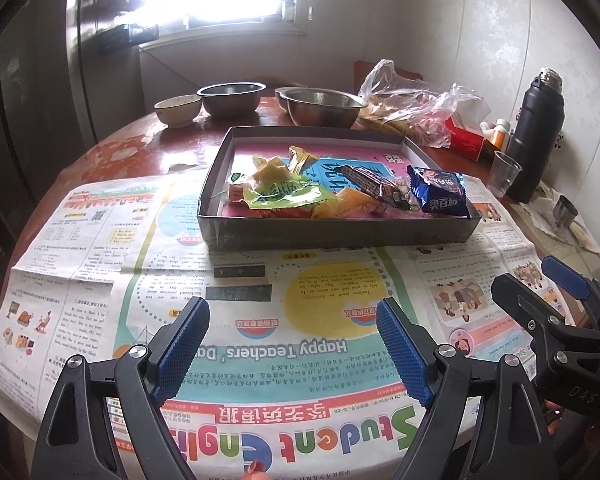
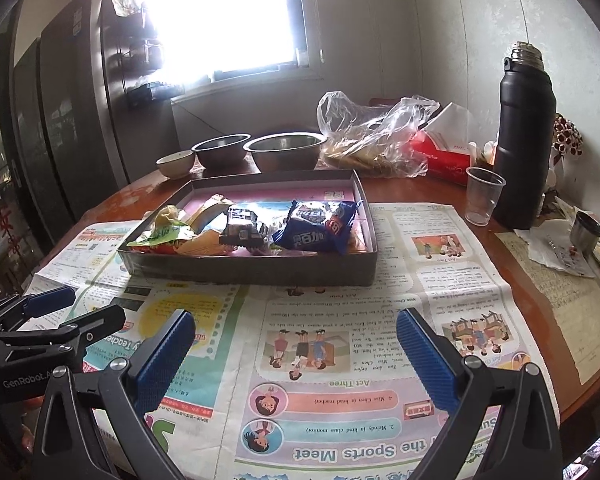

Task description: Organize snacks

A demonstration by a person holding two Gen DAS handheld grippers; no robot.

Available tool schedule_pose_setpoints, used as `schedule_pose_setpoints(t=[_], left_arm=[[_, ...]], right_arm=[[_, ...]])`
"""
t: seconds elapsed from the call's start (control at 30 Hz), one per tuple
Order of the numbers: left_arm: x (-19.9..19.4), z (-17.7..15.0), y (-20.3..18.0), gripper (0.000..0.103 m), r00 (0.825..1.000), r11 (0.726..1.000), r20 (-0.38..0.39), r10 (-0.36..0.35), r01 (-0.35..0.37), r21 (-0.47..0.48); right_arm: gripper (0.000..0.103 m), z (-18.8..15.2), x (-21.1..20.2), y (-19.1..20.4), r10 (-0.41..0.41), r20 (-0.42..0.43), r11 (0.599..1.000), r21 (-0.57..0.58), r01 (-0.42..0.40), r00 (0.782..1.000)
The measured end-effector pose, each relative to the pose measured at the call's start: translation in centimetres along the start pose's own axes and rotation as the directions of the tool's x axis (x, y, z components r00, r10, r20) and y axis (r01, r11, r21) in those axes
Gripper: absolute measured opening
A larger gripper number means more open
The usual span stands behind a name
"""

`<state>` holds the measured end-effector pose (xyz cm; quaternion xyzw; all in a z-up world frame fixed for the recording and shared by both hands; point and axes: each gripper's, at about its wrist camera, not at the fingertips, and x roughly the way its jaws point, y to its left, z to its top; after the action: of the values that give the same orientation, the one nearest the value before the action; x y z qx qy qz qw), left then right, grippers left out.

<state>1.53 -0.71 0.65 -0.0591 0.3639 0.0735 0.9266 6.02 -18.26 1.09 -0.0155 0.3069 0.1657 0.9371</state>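
Snack packets heaped in shallow grey cardboard tray on newspaper-covered round wooden table, left claw and right claw both released, empty, hovering near.

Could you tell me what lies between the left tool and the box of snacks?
Only bare newspaper lies between the left tool and the box, as the left wrist view shows.

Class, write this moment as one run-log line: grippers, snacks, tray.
left gripper: open, empty | right gripper: open, empty | snacks: in tray | tray: on newspaper, ahead of both grippers
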Motion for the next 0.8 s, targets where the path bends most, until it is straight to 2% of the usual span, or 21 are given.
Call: schedule_pose_setpoints(t=[0.8], left_arm=[[0.41, -0.15, -0.23, 0.086, 1.000, 1.000, -0.015, 0.007, -0.007, 0.005]], right_arm=[[0.102, -0.42, 0.12, -0.21, -0.004, -0.016, 1.000, 0.010, 0.004, 1.000]])
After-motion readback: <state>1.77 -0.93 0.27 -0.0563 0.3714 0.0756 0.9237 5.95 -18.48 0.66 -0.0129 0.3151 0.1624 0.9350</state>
